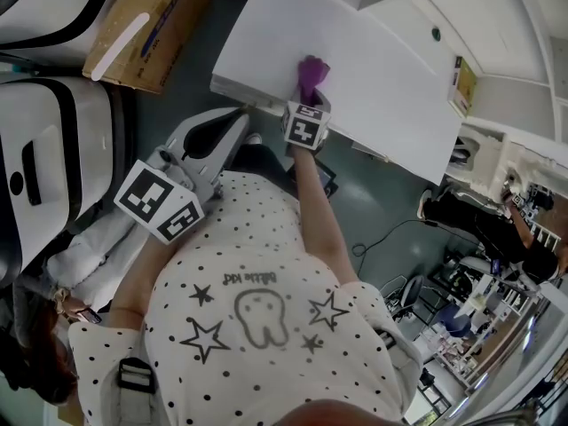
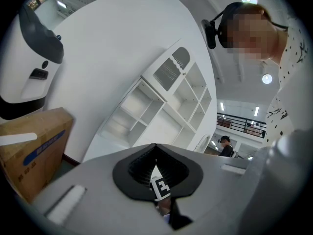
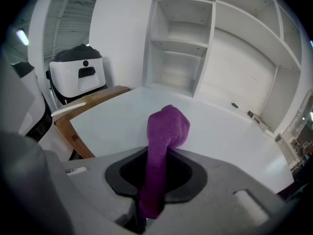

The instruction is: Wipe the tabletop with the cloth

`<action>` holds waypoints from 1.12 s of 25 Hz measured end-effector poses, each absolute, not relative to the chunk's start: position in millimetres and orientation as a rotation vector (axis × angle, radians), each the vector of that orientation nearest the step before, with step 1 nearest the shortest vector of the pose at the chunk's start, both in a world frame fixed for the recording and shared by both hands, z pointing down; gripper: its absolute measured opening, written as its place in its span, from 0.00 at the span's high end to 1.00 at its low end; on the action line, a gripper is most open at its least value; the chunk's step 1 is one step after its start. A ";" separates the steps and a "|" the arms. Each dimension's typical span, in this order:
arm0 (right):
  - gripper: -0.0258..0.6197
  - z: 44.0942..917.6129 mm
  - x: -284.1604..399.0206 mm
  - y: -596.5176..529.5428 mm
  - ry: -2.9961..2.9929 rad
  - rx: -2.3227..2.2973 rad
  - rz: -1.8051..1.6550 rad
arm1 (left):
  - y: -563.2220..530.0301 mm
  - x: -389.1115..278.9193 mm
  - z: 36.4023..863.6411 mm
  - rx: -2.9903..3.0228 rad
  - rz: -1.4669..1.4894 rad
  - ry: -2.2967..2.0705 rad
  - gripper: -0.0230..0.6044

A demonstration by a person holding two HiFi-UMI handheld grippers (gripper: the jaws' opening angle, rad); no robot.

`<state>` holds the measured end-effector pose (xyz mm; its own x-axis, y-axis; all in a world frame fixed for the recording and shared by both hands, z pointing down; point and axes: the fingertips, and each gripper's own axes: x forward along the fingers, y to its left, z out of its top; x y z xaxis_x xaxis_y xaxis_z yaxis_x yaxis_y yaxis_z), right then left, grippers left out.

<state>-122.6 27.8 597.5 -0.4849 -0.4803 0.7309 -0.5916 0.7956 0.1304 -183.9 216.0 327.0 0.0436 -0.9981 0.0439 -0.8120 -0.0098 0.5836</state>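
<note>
A purple cloth (image 1: 311, 74) rests bunched on the white tabletop (image 1: 382, 69) close to its near edge. My right gripper (image 1: 308, 94) is shut on the cloth and reaches over that edge. In the right gripper view the cloth (image 3: 166, 131) rises from between the jaws of the right gripper (image 3: 149, 199), and its folded end lies on the tabletop (image 3: 112, 121). My left gripper (image 1: 232, 124) hangs back near the person's body, off the table and left of the right arm. Its jaws look shut and hold nothing. The left gripper (image 2: 156, 180) looks toward the table's underside.
A cardboard box (image 1: 151, 25) stands on the floor left of the table. White machines with black trim (image 1: 44, 158) are further left. White open shelving (image 3: 181, 43) lines the wall behind the table. Another person (image 1: 470, 216) and a floor cable (image 1: 382, 238) are at the right.
</note>
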 end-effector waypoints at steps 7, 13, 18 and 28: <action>0.86 598.5 -124.4 29.2 -2.171 0.785 0.171 | 216.1 -185.1 327.0 1.871 -0.542 -1.819 0.97; 0.86 599.1 -128.1 31.4 -2.174 0.784 0.168 | 216.3 -185.9 328.2 1.878 -0.540 -1.814 0.97; 0.86 598.9 -131.3 32.3 -2.178 0.774 0.167 | 215.4 -187.6 328.6 1.873 -0.540 -1.814 0.97; 0.86 600.7 -138.9 35.6 -2.178 0.759 0.152 | 219.4 -194.5 331.0 1.852 -0.549 -1.829 0.97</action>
